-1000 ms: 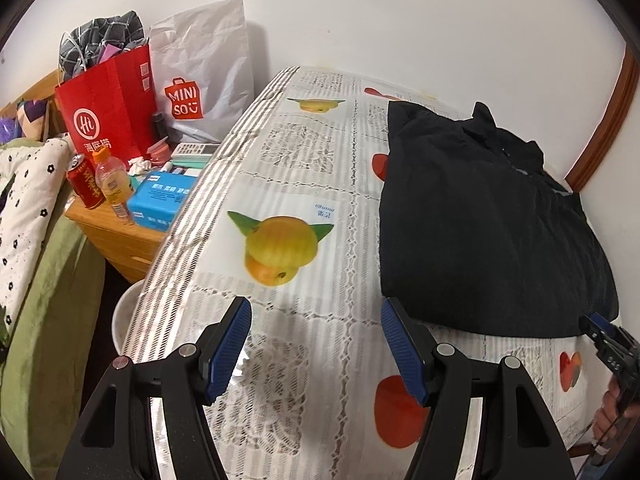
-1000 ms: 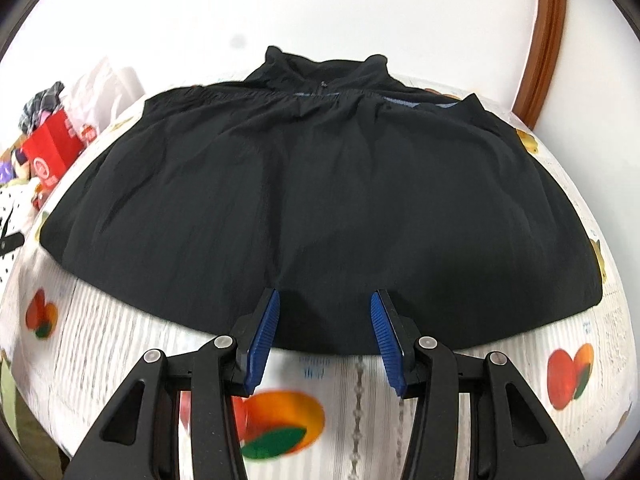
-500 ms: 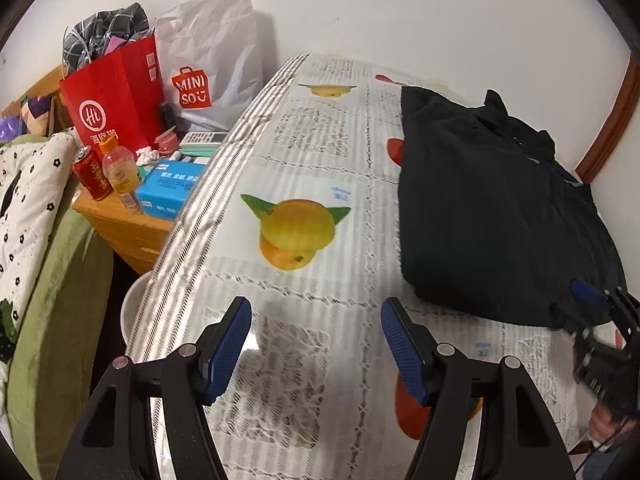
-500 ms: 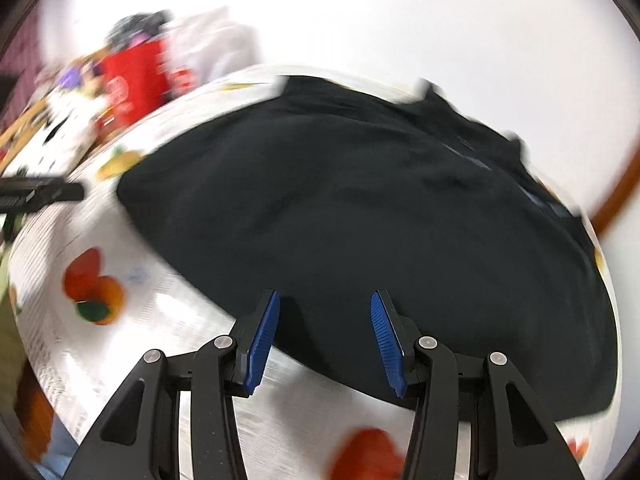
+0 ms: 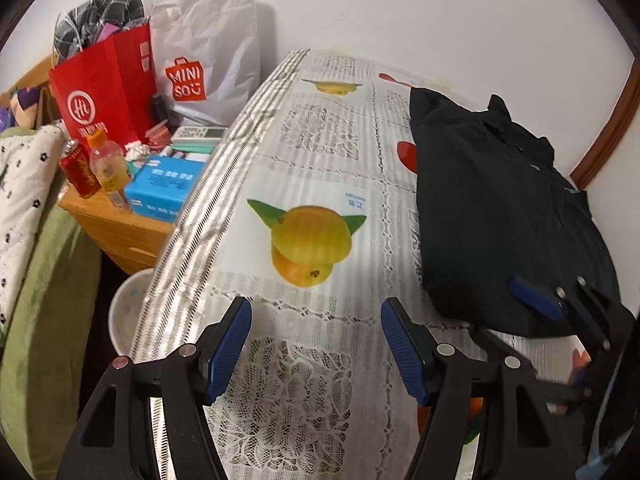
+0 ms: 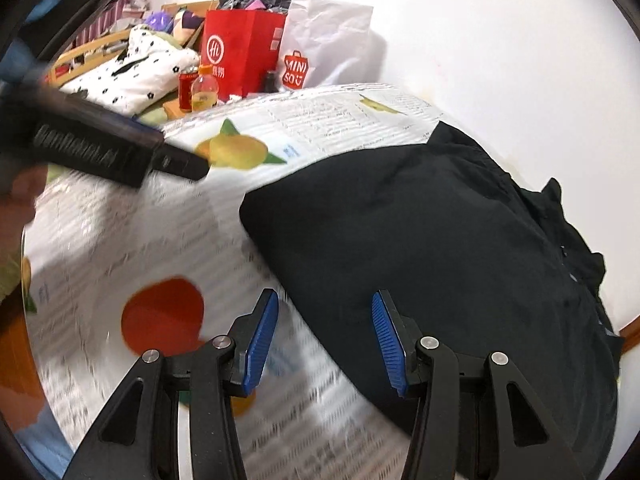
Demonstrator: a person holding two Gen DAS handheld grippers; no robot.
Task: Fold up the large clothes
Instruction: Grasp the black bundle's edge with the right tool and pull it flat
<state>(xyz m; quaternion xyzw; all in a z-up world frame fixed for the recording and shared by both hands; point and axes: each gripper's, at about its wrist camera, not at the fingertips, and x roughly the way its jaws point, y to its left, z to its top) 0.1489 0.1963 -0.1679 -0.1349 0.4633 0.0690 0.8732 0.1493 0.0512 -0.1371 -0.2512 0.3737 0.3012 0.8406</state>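
A black garment (image 5: 500, 208) lies folded flat on the right part of the table with the fruit-print cloth (image 5: 316, 152); it also fills the right of the right wrist view (image 6: 440, 248). My left gripper (image 5: 316, 344) is open and empty, above bare cloth to the left of the garment's near edge. My right gripper (image 6: 324, 340) is open and empty, its jaws over the garment's near left corner, not touching it that I can see. The right gripper also shows at the right in the left wrist view (image 5: 560, 312). The left gripper's body crosses the right wrist view (image 6: 104, 152).
A wooden bedside cabinet (image 5: 108, 224) stands left of the table with a red bag (image 5: 104, 88), a white Miniso bag (image 5: 208, 52), a can, a bottle and a blue box (image 5: 164, 188). A white bin (image 5: 128, 312) sits below. A bed (image 6: 132, 68) lies further left. A white wall is behind.
My right gripper has swung left, from facing the garment's hem to its near left corner. My left gripper has shifted a little forward over the cloth. Both stayed open.
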